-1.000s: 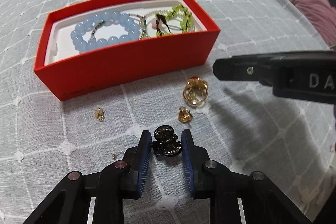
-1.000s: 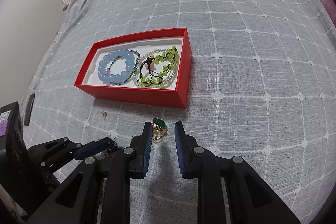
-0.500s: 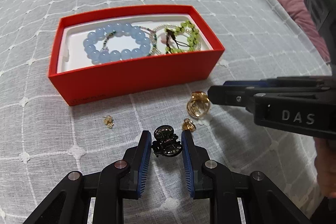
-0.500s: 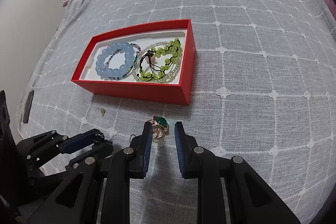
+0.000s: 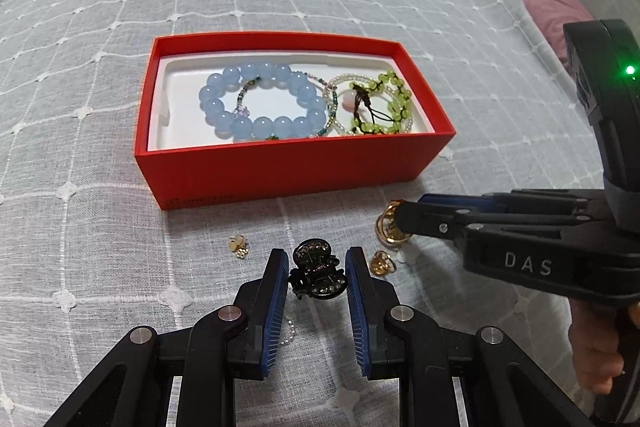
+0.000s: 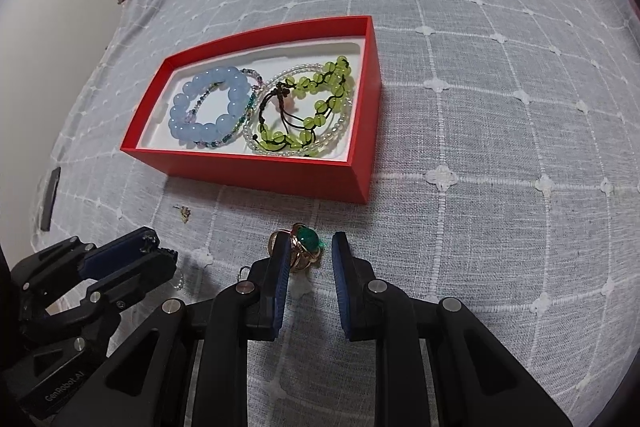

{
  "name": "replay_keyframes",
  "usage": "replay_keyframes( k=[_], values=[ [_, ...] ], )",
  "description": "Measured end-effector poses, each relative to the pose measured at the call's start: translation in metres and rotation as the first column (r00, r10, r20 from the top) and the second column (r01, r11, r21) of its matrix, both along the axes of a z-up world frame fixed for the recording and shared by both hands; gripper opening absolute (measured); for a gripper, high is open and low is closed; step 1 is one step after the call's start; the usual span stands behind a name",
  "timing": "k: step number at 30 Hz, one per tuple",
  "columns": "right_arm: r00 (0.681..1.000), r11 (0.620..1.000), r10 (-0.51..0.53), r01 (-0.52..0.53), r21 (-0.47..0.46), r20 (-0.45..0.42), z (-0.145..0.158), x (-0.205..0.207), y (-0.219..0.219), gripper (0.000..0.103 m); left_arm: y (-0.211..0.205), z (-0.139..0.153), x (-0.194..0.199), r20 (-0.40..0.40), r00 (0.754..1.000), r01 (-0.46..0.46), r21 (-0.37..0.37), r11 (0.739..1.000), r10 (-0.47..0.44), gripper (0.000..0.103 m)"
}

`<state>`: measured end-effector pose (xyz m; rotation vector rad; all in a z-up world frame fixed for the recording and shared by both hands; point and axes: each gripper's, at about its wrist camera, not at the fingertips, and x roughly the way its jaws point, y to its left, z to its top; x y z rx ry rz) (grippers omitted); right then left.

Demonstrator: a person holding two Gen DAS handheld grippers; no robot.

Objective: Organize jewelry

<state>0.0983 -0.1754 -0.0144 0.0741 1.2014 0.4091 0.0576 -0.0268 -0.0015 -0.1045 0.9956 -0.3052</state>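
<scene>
The bed (image 6: pixel 500 75), under a grey cover stitched in white squares, carries everything here; no desk is involved. A red box (image 5: pixel 288 171) sits out in the middle of it, well away from the striped edge seen at the far left corner in the right wrist view. It is evidently the collecting place: a blue bead bracelet (image 5: pixel 260 101) fills its left half and a green bead bracelet (image 5: pixel 380 103) lies tangled with clear beads in its right half.

The loose pieces lie on the cover just in front of the box's near wall, a short carry from where they belong.

The left tool (image 5: pixel 317 267) points steeply down with a black hair clip (image 5: pixel 316 271) between its blue pads. The pads look to be just at the clip's sides, but I cannot tell whether they press on it or only bracket it.

The right tool (image 6: pixel 310 253) comes down over a gold ring with a green stone (image 6: pixel 305 247). Its jaws are closing — the ring stands between them, close against the left pad, with a clear gap to the right pad, so it is not yet gripped.

Smaller still, a gold earring (image 5: pixel 239 243) lies left of the clip and another gold piece (image 5: pixel 382 263) right of it, both untouched — presumably waiting their turn.
</scene>
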Motion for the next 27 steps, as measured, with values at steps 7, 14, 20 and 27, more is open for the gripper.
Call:
replay_keyframes(
  k=[7, 14, 20, 27],
  values=[
    [1.0, 1.0, 0.01, -0.01, -0.013, 0.015, 0.004, -0.005, 0.006, 0.011, 0.002, 0.001, -0.001, 0.002, 1.0, -0.002, -0.002, 1.0, 0.002, 0.023],
    [1.0, 1.0, 0.005, -0.005, 0.002, 0.031, 0.013, -0.007, 0.002, 0.009, 0.007, 0.003, -0.001, 0.007, 1.0, -0.014, -0.013, 1.0, 0.014, 0.023],
    [0.999, 1.0, 0.006, -0.007, 0.025, 0.047, 0.022, -0.009, -0.003, 0.009, 0.011, 0.006, -0.002, 0.017, 1.0, -0.025, -0.022, 0.999, 0.025, 0.023],
    [0.998, 0.999, 0.01, -0.013, 0.051, 0.063, 0.03, -0.012, -0.005, 0.009, 0.018, 0.01, -0.001, 0.027, 0.999, -0.045, -0.04, 0.998, 0.046, 0.023]
  ],
)
